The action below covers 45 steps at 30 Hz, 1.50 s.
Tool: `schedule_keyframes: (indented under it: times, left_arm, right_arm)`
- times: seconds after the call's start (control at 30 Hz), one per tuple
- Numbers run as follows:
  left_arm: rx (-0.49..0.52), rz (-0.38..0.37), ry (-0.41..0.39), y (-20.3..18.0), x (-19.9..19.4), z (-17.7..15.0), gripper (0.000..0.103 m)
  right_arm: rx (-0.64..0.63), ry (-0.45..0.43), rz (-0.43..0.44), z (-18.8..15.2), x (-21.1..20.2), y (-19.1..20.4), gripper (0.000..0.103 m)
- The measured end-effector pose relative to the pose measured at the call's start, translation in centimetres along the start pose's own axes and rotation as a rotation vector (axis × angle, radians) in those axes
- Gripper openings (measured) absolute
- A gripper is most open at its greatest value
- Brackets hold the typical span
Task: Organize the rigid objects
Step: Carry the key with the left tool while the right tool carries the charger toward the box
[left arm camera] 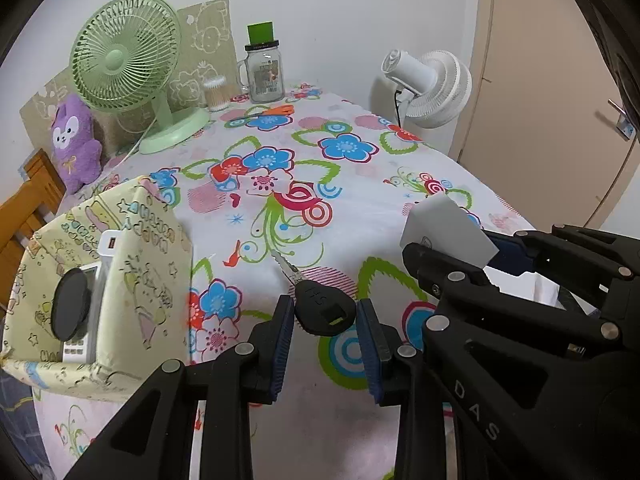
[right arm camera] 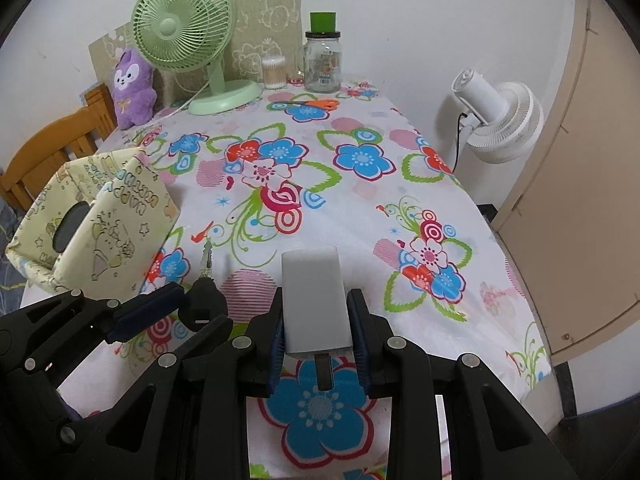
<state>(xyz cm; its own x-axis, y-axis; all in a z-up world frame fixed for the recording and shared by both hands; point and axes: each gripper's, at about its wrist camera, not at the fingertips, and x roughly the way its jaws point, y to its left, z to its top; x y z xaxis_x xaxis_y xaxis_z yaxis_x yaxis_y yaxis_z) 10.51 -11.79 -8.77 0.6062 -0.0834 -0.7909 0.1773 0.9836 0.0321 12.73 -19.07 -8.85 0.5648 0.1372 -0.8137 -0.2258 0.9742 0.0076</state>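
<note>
Your left gripper (left arm camera: 325,330) pinches the key (left arm camera: 320,308) by its black head, blade forward of the jaws. Your right gripper (right arm camera: 318,330) clamps the white block (right arm camera: 314,300) by its 2 sides, ready for the fabric bin (left arm camera: 132,264) left of both.

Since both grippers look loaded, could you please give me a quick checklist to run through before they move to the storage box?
1. Left gripper shut on the key, black head between the pads: ok.
2. Right gripper shut on the white block: ok.
3. Key blade clear of the tablecloth: cannot tell.
4. Fabric box upright, top open: ok.
5. Free room inside the box beside the items already in it: cannot tell.
</note>
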Motion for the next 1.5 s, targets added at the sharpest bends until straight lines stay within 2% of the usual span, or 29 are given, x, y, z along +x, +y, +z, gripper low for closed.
schedule_keyframes:
  times: [0.43, 0.87, 1.5]
  left_arm:
    - [0.007, 0.011, -0.016, 0.8, -3.2, 0.4, 0.032]
    - [0.001, 0.019, -0.044, 3.2, -5.4, 1.9, 0.032]
    - [-0.049, 0.047, -0.037, 9.0, -5.4, 2.3, 0.032]
  right_arm:
    - [0.001, -0.021, 0.005, 0.5, -3.0, 1.3, 0.032]
    - [-0.007, -0.054, 0.010, 2.8, -5.1, 3.4, 0.032]
    - [-0.052, -0.048, 0.037, 5.6, -4.1, 8.6, 0.032]
